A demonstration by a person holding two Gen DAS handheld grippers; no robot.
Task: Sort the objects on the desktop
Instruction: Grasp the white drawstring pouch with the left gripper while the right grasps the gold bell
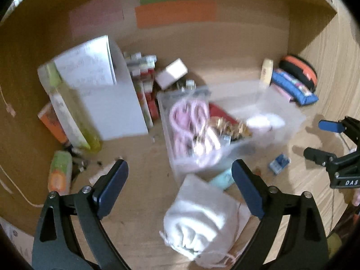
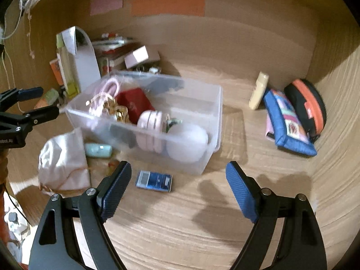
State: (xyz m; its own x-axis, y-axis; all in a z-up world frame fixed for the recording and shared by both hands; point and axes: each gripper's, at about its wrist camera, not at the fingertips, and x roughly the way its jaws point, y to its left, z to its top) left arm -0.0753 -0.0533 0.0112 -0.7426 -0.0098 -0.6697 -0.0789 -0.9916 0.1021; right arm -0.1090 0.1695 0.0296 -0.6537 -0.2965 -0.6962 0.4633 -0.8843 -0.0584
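Sorting in progress, both grippers empty

The left gripper (image 1: 180,186) is spread above the white pouch (image 1: 198,220); the right gripper (image 2: 178,189) is spread, the blue card (image 2: 154,181) at eleven o'clock.

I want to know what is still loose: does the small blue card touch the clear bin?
Apart. In the right wrist view a strip of bare desk shows between the blue card and the front wall of the bin.
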